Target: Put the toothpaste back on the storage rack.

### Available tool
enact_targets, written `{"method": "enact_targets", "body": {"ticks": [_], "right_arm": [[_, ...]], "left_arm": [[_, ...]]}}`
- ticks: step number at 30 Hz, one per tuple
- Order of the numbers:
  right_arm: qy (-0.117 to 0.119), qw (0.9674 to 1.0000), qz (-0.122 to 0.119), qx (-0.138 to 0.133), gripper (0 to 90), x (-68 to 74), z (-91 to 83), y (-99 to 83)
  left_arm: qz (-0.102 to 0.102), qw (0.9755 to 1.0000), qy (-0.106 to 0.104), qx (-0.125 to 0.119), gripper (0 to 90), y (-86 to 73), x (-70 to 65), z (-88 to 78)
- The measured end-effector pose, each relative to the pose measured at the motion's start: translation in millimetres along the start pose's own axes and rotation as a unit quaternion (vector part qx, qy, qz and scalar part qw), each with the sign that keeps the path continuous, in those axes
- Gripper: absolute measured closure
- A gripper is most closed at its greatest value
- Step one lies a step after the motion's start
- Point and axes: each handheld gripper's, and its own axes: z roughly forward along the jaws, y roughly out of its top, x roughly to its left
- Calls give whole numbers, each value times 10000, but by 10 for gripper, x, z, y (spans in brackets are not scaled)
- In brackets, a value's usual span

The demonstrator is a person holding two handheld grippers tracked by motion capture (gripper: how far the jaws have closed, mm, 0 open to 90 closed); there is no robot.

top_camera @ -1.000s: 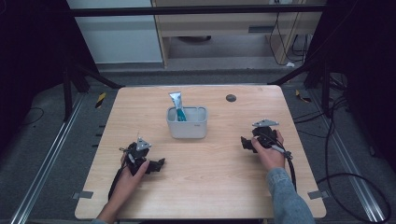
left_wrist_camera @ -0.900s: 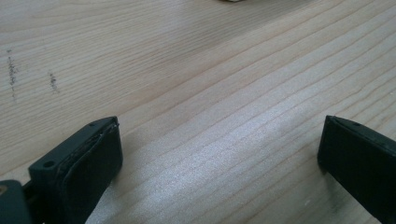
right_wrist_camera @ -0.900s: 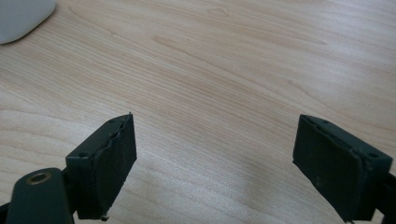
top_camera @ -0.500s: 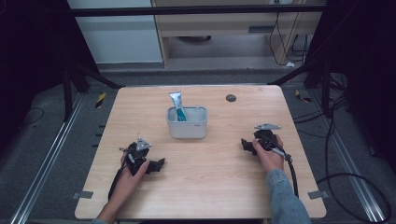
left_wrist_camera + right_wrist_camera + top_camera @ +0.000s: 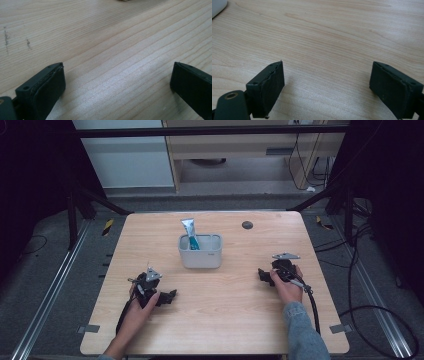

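Barely any motion versus a second ago: right tongs (image 5: 263, 276) pulled slightly nearer the person along the desk (image 5: 235, 320), left tongs (image 5: 170, 297) unchanged. Both parked low on the wood, each in a hand, well apart from each other and from everything else.

Left tongs (image 5: 116, 80): spread wide, nothing between the jaws, just bare wood grain. Right tongs (image 5: 327, 82): same, released and empty.

Nearest item: grey bin (image 5: 201, 254), mid-desk, between the two tongs and farther from the person. Blue-and-white tube (image 5: 190, 233) standing tilted inside it, top end sticking up past the rim at the bin's left side. Pale corner of something at top left of right gripper view, likely the bin; cannot confirm. Small dark disc (image 5: 247, 225) near far edge, untouched.

Reads as idle or settle pose: no reach underway, nothing grasped. Looks like either work finished with tube binned, or not started.
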Motion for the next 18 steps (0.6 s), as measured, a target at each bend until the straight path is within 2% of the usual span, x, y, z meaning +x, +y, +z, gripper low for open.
{"method": "enact_targets", "body": {"ticks": [8, 11, 14, 16, 18], "right_arm": [[-93, 9999, 28, 47, 121, 3, 12, 5], [-159, 9998, -70, 111, 107, 35, 17, 4], [-196, 9997, -27, 112, 97, 43, 16, 0], [-244, 9995, 56, 189, 36, 63, 19, -2], [-391, 9988, 170, 249, 8, 74, 34, 6]], "left_arm": [[1, 10000, 1, 1, 0, 0, 0, 0], [1, 10000, 1, 1, 0, 0, 0, 0], [-1, 10000, 0, 0, 0, 0, 0, 0], [3, 10000, -1, 3, 0, 0, 0, 0], [6, 10000, 0, 4, 0, 0, 0, -1]]}}
